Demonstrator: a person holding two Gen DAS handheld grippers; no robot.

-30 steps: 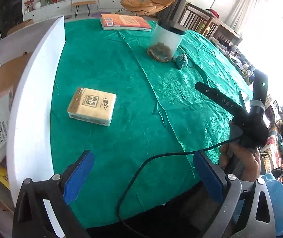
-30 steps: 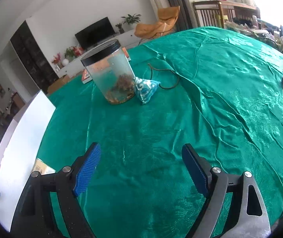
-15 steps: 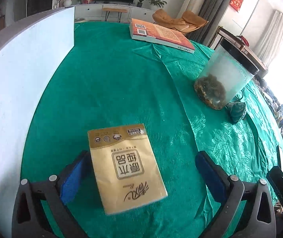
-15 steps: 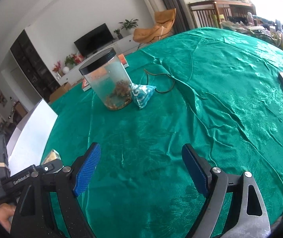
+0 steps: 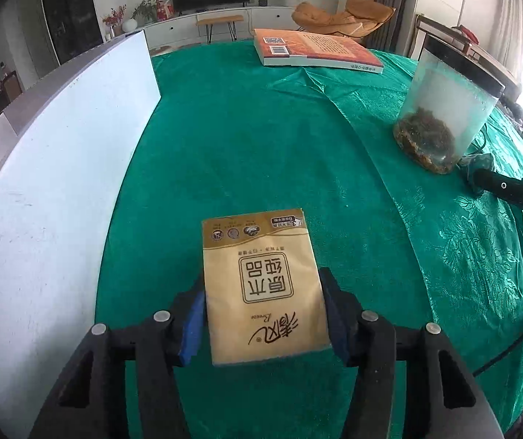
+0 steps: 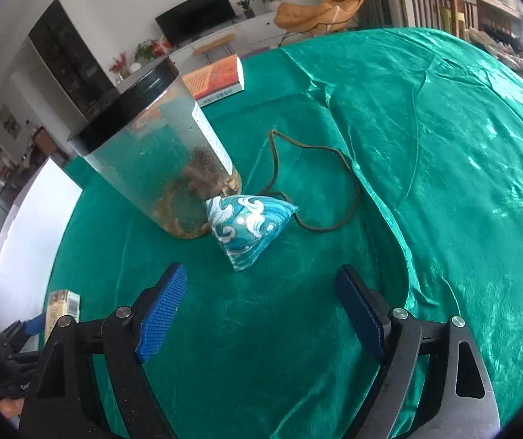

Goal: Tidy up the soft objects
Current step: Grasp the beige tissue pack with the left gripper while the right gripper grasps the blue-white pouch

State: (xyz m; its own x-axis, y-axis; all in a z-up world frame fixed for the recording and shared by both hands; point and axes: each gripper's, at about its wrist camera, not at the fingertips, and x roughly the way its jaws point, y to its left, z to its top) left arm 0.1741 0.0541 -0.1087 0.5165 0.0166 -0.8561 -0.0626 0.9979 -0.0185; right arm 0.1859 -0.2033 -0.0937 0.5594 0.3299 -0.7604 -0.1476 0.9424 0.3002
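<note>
**Reader:** Squeezing in from both sides, your left gripper (image 5: 263,316) has just been closing, and its blue pads now press on the long edges of the tan tissue pack (image 5: 263,285). That pack lies flat on the green tablecloth (image 5: 246,146), near the white board (image 5: 60,197) at your left.

**Operator:** How will the pack handle?

**Reader:** It looks light and squashy, wrapped in smooth film, so I judge it will dent under pressure and could slip if pinched only at a corner. You hold it across the width near its close end, so the far end may sag when lifted.

**Operator:** And my right side?

**Reader:** Your right gripper (image 6: 261,307) hangs over the cloth with its tongs spread wide and nothing between them. Just ahead of it sits a small blue pouch (image 6: 250,228) patterned with white waves, shaped like a pyramid, touching the base of a clear jar (image 6: 159,150) with a black lid. A thin brown cord (image 6: 320,168) loops from the pouch across the cloth.

**Operator:** Where should I take the pouch?

**Reader:** It seems soft and filled, so I would pinch the broad body low down, away from the jar, which looks like glass or hard plastic and could tip. Mind the trailing cord. An orange book (image 5: 316,49) lies well beyond.
</note>
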